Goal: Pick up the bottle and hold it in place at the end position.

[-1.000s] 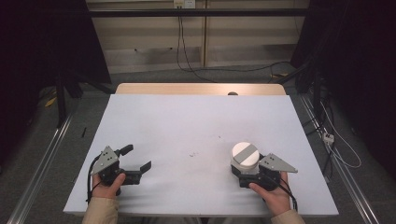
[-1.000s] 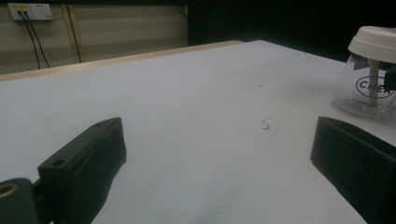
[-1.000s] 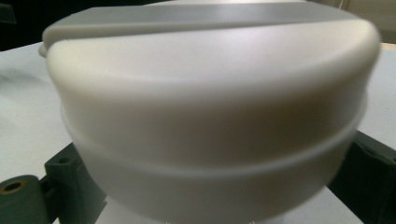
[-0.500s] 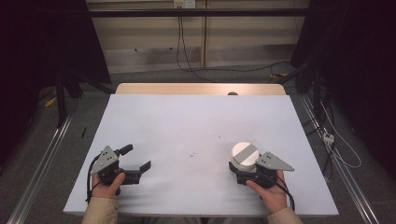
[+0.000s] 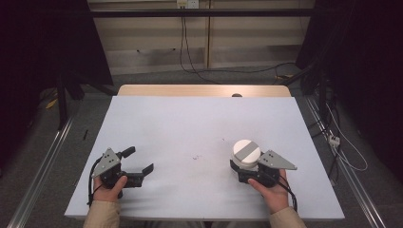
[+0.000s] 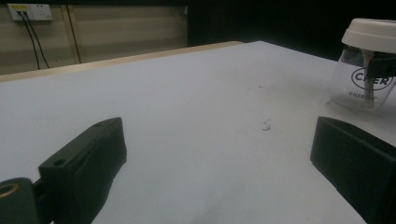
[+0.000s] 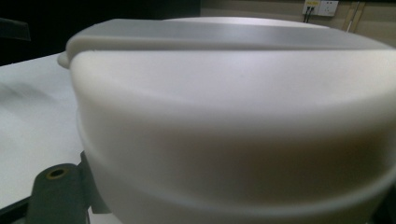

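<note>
Since a second ago my right tongs [image 5: 242, 170] have closed onto the white-lidded clear jar [image 5: 245, 153] standing on the tabletop [image 5: 190, 123]; lifting remains, left tongs [image 5: 138, 164] spread idle.

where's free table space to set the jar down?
Most of the table is bare: the whole far half up to the wooden edge strip, and the middle between the left gripper and the right gripper. Crowded spots: the near right, where the right gripper has just closed on the white-lidded jar, and the near left corner.
</note>
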Available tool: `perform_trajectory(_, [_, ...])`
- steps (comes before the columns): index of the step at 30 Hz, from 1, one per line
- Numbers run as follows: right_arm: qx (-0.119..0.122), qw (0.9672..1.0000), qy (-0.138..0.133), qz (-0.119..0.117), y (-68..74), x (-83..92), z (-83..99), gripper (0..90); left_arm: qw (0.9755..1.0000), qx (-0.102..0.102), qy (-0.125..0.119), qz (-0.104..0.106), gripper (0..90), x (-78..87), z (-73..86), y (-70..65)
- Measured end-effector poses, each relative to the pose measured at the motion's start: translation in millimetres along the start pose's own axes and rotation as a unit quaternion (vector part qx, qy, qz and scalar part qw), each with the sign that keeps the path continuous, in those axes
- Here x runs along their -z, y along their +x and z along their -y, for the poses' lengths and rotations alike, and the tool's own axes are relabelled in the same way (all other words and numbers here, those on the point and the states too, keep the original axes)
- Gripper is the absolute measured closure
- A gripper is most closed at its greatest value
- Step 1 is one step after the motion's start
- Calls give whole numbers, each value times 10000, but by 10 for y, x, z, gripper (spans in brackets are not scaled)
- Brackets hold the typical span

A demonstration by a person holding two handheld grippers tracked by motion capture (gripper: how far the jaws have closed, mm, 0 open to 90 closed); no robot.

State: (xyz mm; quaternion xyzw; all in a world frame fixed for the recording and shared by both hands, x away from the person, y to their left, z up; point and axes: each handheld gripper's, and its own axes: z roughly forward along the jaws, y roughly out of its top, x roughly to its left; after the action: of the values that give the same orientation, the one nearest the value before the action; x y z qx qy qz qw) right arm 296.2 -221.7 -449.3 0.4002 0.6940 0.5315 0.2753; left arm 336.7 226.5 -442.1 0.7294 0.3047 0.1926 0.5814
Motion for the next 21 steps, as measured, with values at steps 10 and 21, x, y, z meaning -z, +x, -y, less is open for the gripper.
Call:
perform_trajectory(10, [86,9999,-93,-40,-11,-187,-109,184,10000,10,-46,16,32,4,-4,8])
perform_trajectory(21, [56,9999,-106,-67,5,-346,-163,184,10000,-17,-18,42,32,-14,-6,-1])
